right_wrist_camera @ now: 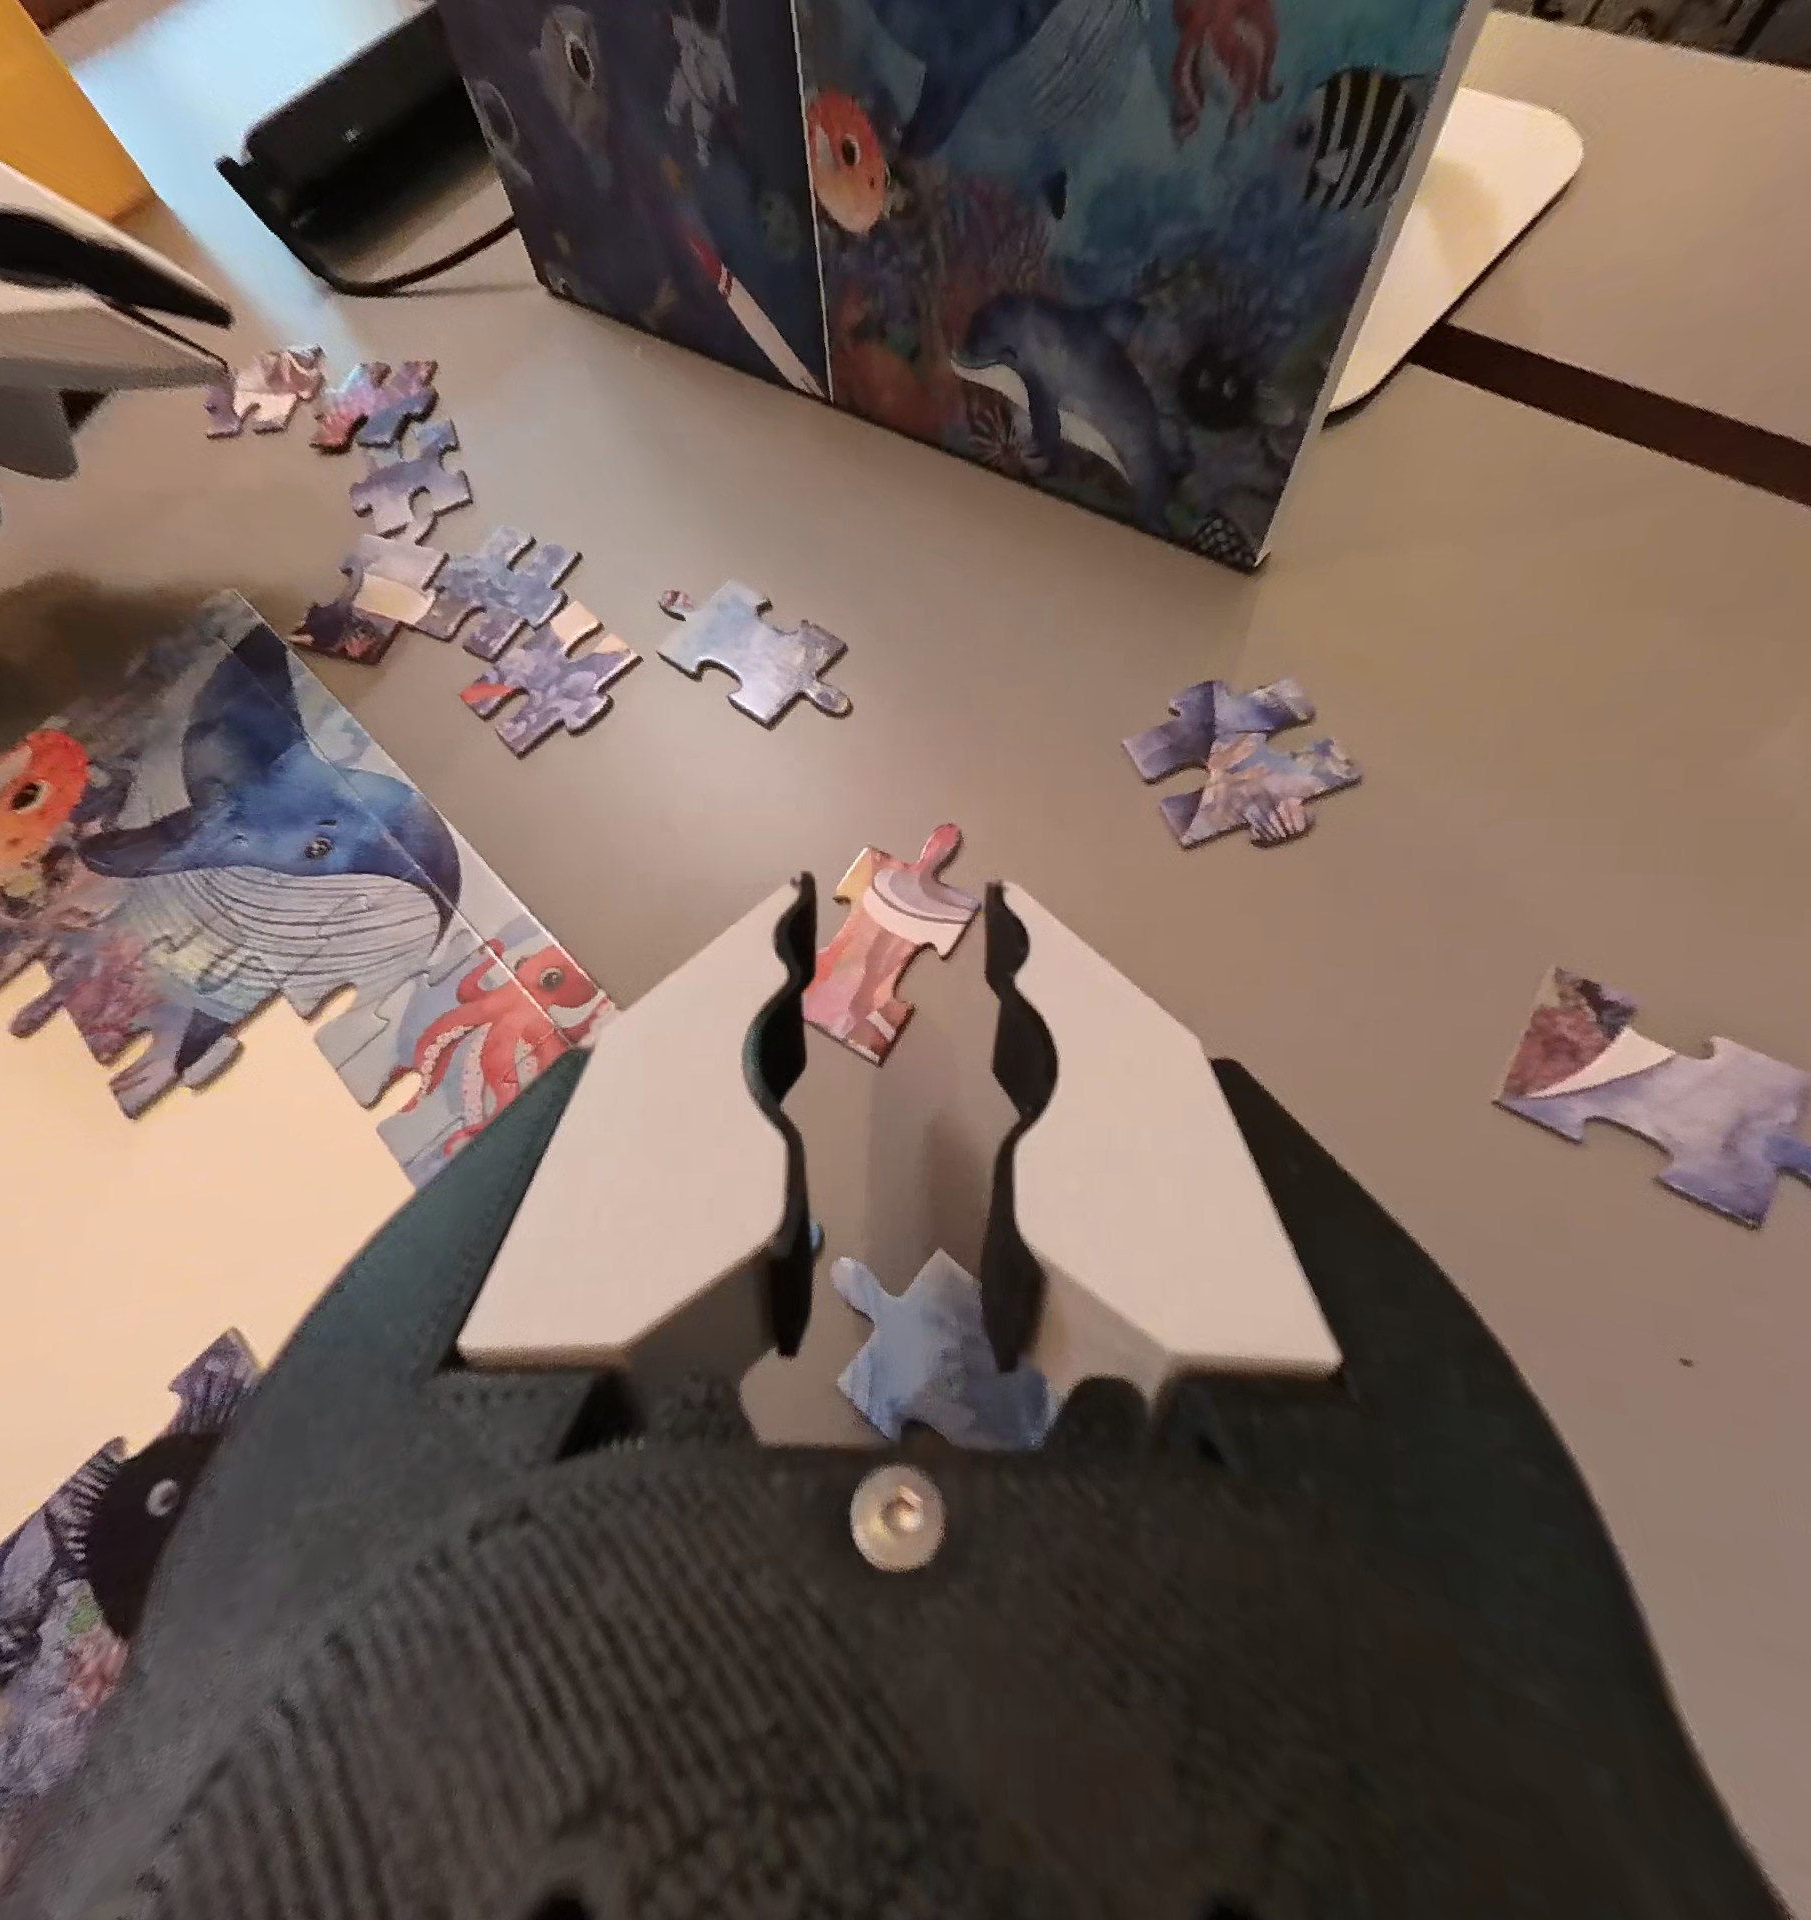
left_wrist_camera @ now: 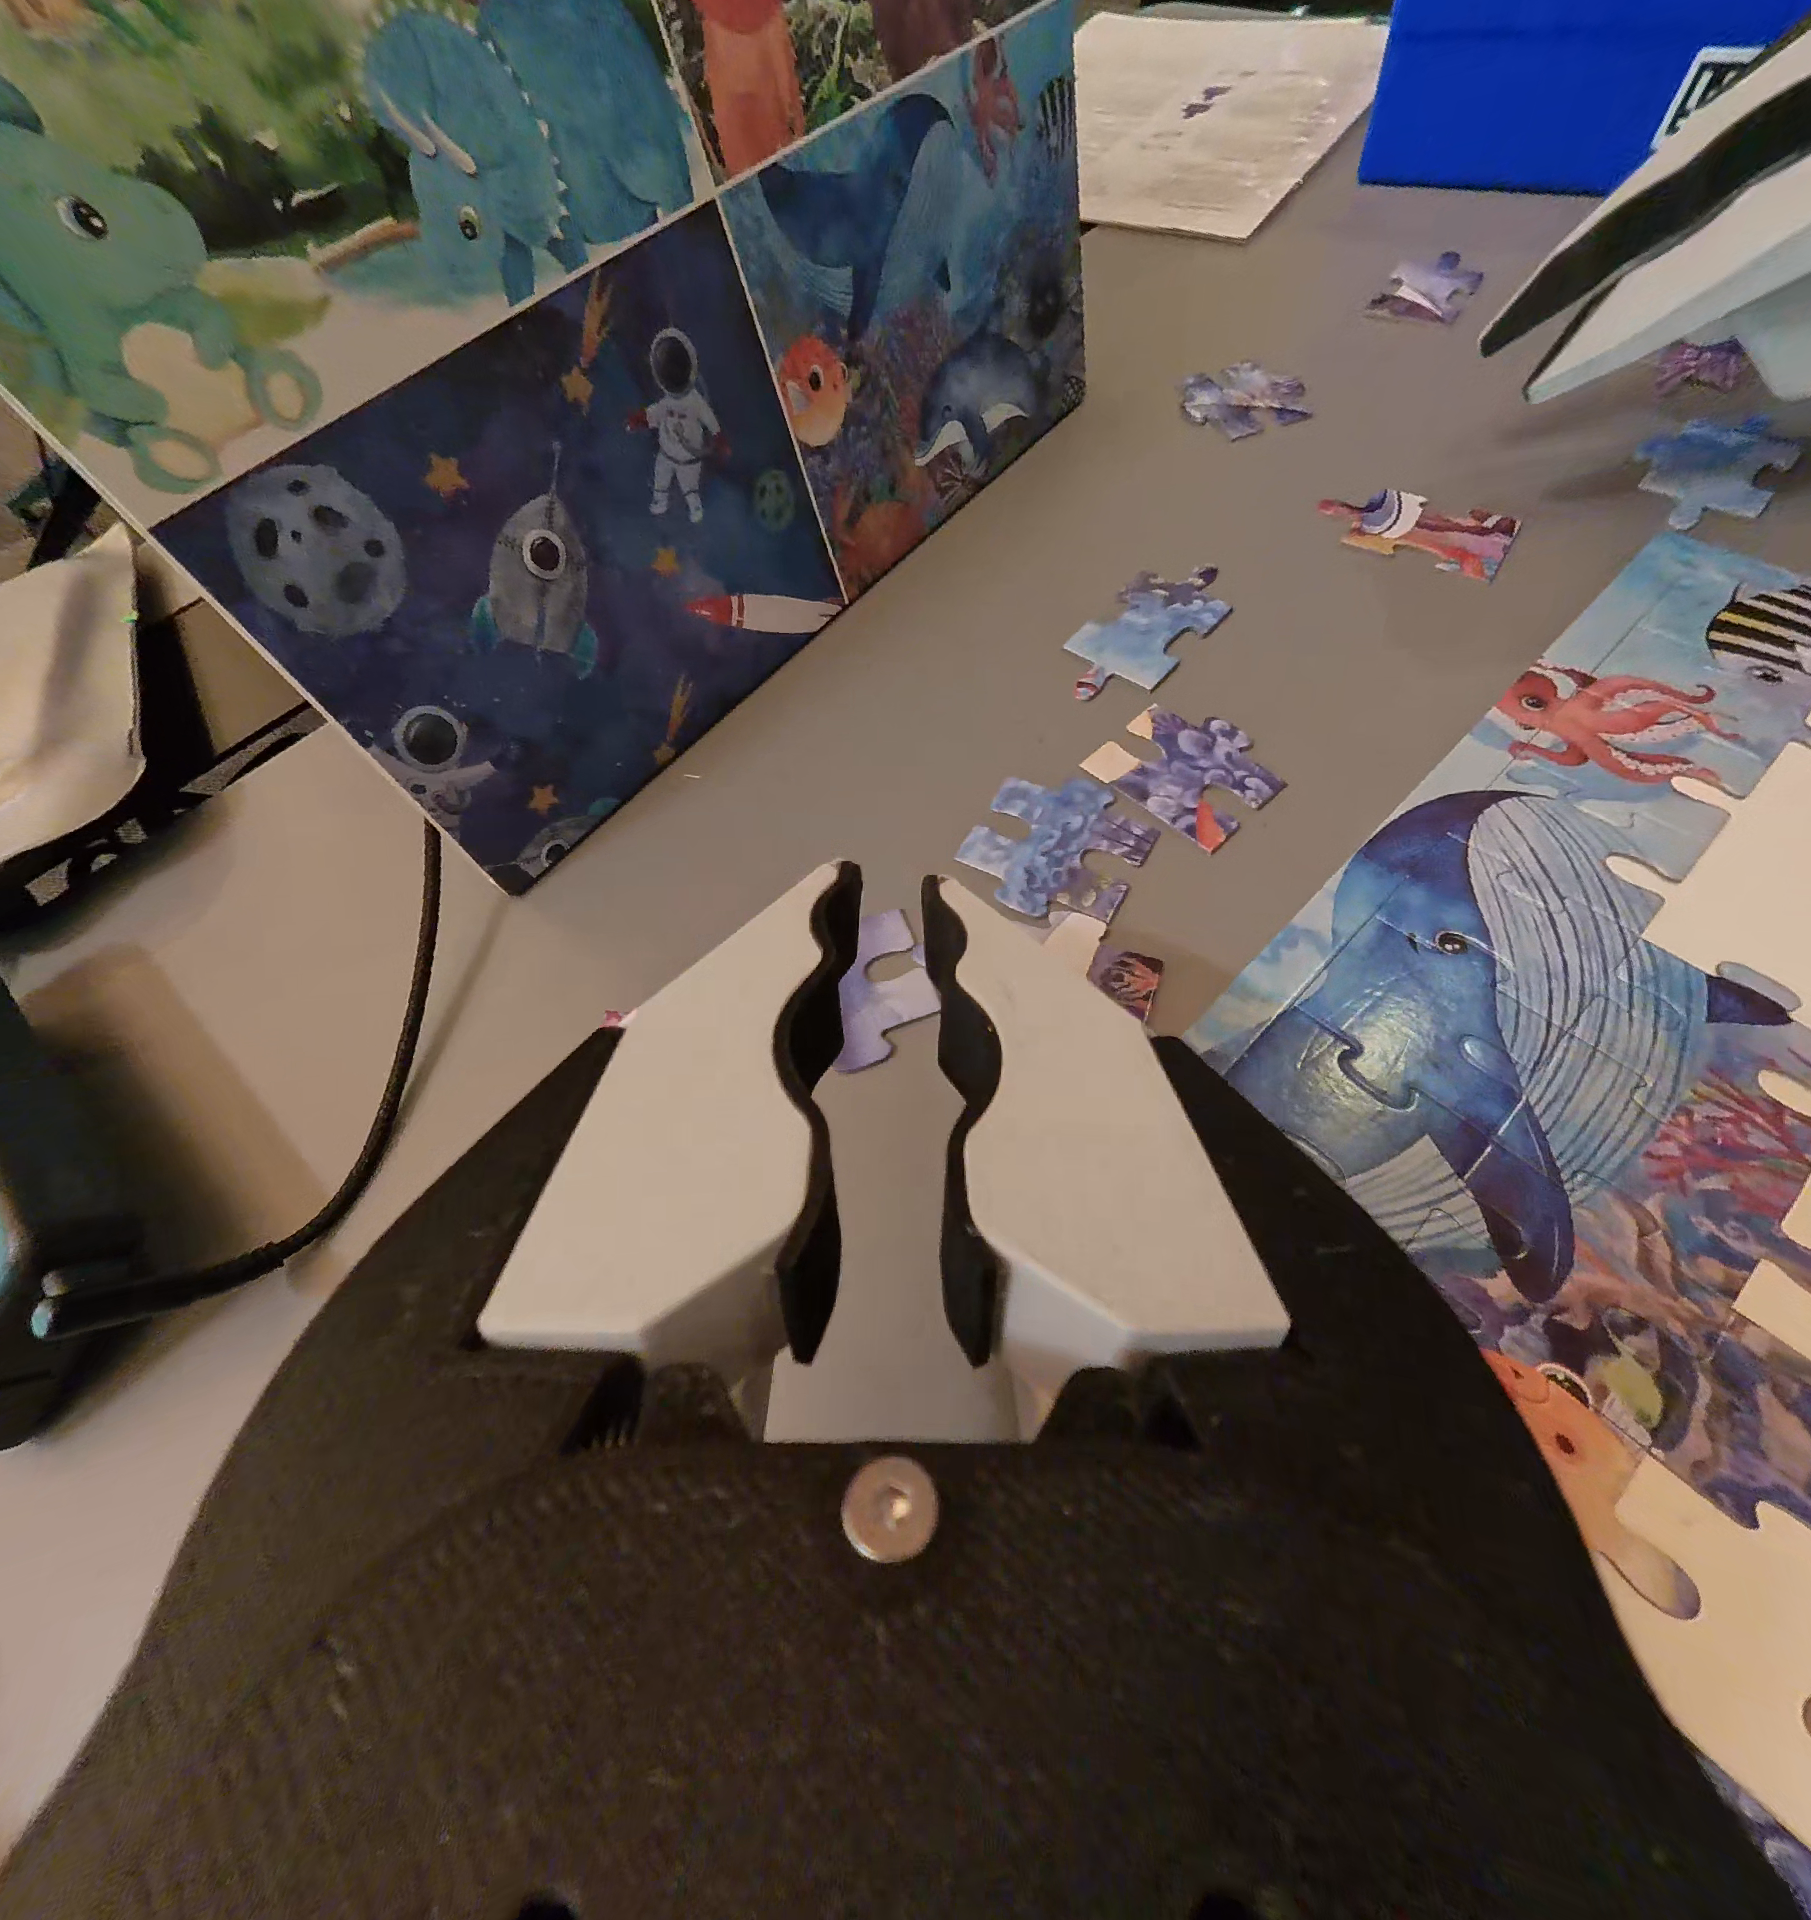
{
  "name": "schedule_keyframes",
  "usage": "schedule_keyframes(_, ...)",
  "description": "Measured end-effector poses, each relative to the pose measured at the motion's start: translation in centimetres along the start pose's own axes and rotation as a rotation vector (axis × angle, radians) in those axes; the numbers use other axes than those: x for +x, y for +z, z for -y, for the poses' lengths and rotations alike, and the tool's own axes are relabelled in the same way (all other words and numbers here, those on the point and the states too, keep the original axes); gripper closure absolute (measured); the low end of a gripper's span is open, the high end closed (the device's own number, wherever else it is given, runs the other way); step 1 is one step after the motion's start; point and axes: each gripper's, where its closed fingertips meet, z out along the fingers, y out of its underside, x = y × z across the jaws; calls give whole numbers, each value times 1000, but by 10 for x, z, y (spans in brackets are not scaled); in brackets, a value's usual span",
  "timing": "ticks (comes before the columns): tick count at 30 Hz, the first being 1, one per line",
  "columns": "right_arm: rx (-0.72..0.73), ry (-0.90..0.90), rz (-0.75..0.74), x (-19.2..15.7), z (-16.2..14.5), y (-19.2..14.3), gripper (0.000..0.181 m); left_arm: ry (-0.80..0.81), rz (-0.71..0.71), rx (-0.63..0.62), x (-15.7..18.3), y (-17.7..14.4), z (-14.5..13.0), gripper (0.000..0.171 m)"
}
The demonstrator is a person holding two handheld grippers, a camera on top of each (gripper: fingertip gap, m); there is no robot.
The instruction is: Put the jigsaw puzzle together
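A partly built sea puzzle (left_wrist_camera: 1483, 987) with a blue whale and a red octopus lies on a cream backing board (left_wrist_camera: 1794, 935); it also shows in the right wrist view (right_wrist_camera: 257, 831). Several loose pieces (left_wrist_camera: 1150, 634) lie on the grey table beside it. My left gripper (left_wrist_camera: 888, 883) is narrowly open and empty, above a pale purple piece (left_wrist_camera: 880, 987). My right gripper (right_wrist_camera: 899, 888) is open and empty, its tips either side of a pink piece (right_wrist_camera: 896, 956) lying flat. A blue piece (right_wrist_camera: 942, 1351) lies under its base.
The illustrated puzzle box (left_wrist_camera: 527, 540) stands upright behind the pieces, also in the right wrist view (right_wrist_camera: 1036, 260). A black device (left_wrist_camera: 7, 1195) and its cable (left_wrist_camera: 402, 1039) are at the left. Papers (left_wrist_camera: 1213, 114) and a blue box (left_wrist_camera: 1566, 94) lie at the back. Spacing between my two grippers at the tips: around 25 cm. My left tips are about 25 cm from the pink piece (right_wrist_camera: 896, 956), my right tips only 4 cm. Seen from the left wrist view (left_wrist_camera: 1432, 518) as well. The partly built sea puzzle (left_wrist_camera: 1483, 987) lies around 12 cm away from my left fingertips.
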Motion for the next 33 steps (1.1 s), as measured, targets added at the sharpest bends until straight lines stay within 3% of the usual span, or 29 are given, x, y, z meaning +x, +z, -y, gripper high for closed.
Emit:
schedule_keyframes(8, -21, -54, -5, -7, -3, 6, 151, -12, 73, 34, -23, -16, 6, 162)
schedule_keyframes(24, 0, -110, -21, -12, 2, 6, 152, -23, 37, 16, -15, -10, 3, 160)
schedule_keyframes(33, 9, -139, -35, -14, 5, 5, 152, -186, -8, 123, -28, -23, 12, 159)
